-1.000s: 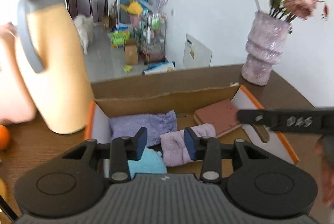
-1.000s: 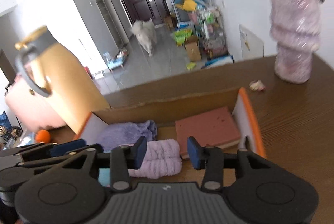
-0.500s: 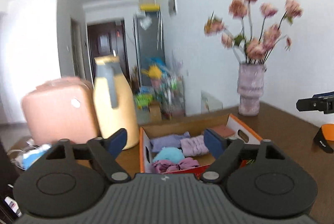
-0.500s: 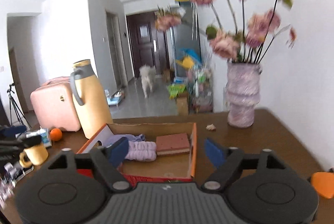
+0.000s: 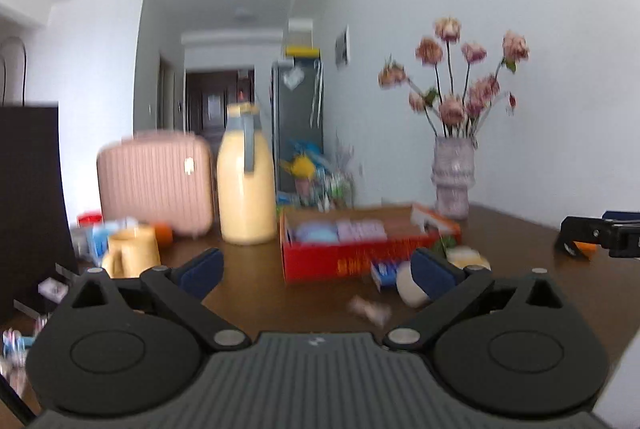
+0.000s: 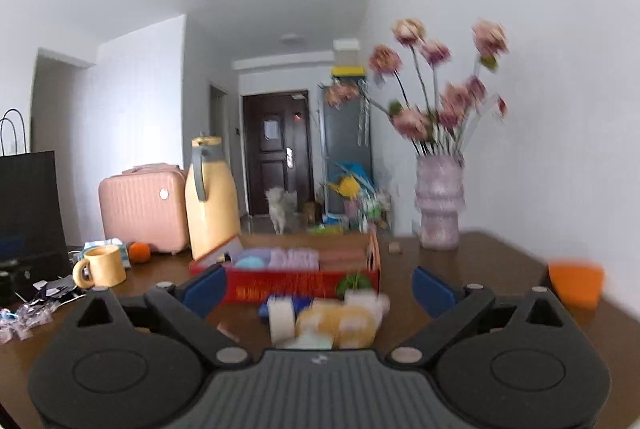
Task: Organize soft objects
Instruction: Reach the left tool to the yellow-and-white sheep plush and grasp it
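A red box with an orange rim stands in the middle of the brown table. It holds a blue cloth, a folded purple towel and a reddish-brown pad. The right wrist view shows the same box from the front. Blurred loose soft things lie before it: a yellow and white bundle and a cream and blue ball. My left gripper and right gripper are back from the box. The jaws of both are opening wide, and nothing is gripped between them.
A yellow jug, a pink case and a yellow mug stand left of the box. A vase of flowers is at the back right. An orange object lies far right, and a black bag far left.
Both grippers have drawn back from right over the box, which now looks small and far. Their jaws have spread from narrow to wide. Loose items in front of the box came into view.
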The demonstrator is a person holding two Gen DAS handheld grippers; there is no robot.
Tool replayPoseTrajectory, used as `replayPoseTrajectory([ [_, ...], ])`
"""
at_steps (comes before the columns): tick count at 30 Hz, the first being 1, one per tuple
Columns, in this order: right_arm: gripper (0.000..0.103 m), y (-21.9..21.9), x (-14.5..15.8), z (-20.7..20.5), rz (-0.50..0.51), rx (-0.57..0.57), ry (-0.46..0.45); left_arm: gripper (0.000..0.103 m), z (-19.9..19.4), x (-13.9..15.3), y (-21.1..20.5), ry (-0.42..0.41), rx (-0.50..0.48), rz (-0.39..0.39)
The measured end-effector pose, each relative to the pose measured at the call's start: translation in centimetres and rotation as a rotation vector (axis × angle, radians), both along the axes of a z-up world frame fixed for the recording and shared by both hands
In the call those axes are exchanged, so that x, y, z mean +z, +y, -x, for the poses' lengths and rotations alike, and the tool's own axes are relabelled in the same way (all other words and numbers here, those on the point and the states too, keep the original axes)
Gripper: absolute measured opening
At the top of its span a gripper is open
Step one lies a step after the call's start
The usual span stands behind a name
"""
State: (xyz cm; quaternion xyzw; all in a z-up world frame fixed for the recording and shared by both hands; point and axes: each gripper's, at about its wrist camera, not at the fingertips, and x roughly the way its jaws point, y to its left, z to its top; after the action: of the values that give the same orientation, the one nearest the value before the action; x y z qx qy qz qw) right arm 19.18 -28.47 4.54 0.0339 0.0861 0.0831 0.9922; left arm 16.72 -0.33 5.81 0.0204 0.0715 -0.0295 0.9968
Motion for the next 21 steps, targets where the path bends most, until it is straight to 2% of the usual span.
replayPoseTrajectory([
  [4, 0.099, 0.2, -1.6, 0.8, -0.014, 0.013, 0.078, 0.102, 0.5, -1.0, 0.4, 0.063, 0.003, -0.008],
  [10, 0.099, 0.4, -2.3, 0.5, 0.008, -0.004, 0.092, 0.102, -0.3, -1.3, 0.0, 0.079, -0.013, 0.005],
  [15, 0.099, -0.4, -3.3, -1.6, -0.02, -0.031, 0.131, 0.102, -1.9, -2.4, -0.4, 0.124, -0.022, 0.002],
  [21, 0.099, -1.6, -4.9, -6.1, -0.062, -0.09, 0.19, 0.102, -5.7, -4.3, -1.2, 0.203, -0.039, -0.007],
])
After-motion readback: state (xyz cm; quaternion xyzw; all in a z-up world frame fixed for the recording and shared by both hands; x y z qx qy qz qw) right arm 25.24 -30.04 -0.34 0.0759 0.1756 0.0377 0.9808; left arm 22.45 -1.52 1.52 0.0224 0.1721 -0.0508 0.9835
